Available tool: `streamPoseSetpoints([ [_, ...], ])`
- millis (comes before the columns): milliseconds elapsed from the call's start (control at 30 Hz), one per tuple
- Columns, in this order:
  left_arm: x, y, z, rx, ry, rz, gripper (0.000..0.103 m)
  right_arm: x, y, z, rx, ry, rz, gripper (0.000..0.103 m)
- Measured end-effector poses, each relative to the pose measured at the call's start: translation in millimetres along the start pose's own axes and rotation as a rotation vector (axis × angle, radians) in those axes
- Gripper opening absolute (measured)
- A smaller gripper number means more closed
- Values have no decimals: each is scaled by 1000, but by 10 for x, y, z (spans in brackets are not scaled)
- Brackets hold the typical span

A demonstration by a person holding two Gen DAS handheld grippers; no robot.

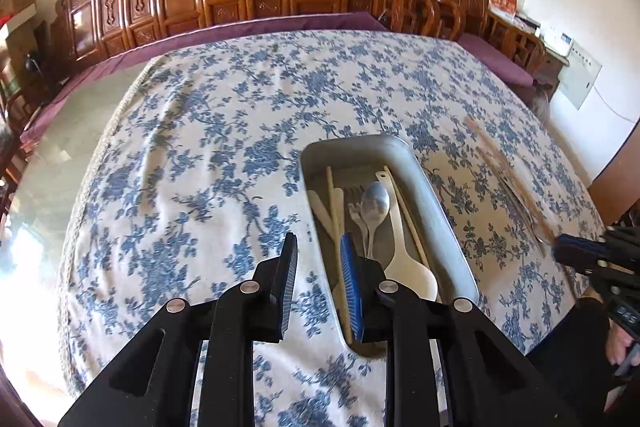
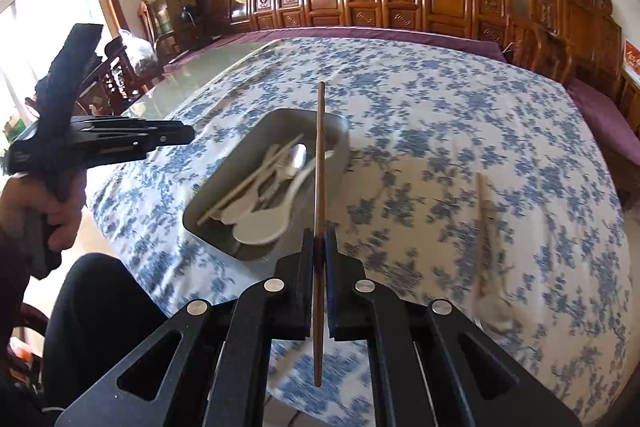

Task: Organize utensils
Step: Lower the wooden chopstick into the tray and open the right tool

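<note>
**Tongs and tray on the flowered tablecloth**

Right tongs (image 2: pixel 319 247) are pressed together on a brown chopstick (image 2: pixel 319 163), which stands upright between the pads, its tip over the far rim of the metal tray (image 2: pixel 256 247). Left tongs (image 1: pixel 318 267) are spread with nothing between them, above the tray's near left edge. Lying inside the tray: a white rice paddle (image 1: pixel 404 255), a metal spoon (image 1: pixel 375 205), a fork (image 1: pixel 352 209) and pale chopsticks (image 1: pixel 331 199). Outside it, on the tablecloth (image 1: pixel 200 147) well to the right, lie more utensils (image 1: pixel 510 179), blurred.
</note>
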State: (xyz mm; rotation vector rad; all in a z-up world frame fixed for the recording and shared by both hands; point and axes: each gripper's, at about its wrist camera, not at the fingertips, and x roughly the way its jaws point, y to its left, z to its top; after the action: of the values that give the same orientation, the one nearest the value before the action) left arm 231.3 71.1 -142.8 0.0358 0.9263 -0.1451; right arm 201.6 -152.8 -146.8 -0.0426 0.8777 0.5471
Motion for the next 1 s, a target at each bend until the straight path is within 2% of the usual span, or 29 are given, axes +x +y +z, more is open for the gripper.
streamPoseSetpoints([
  [467, -270, 372, -322, -59, -23, -3, 21, 699, 342, 368, 48, 80, 64, 7],
  [700, -249, 445, -459, -85, -15, -14, 21, 1041, 505, 417, 37, 140, 32, 7],
  [1000, -239, 413, -497, -77, -11, -24, 21, 1283, 549, 438, 36, 171, -6, 7],
])
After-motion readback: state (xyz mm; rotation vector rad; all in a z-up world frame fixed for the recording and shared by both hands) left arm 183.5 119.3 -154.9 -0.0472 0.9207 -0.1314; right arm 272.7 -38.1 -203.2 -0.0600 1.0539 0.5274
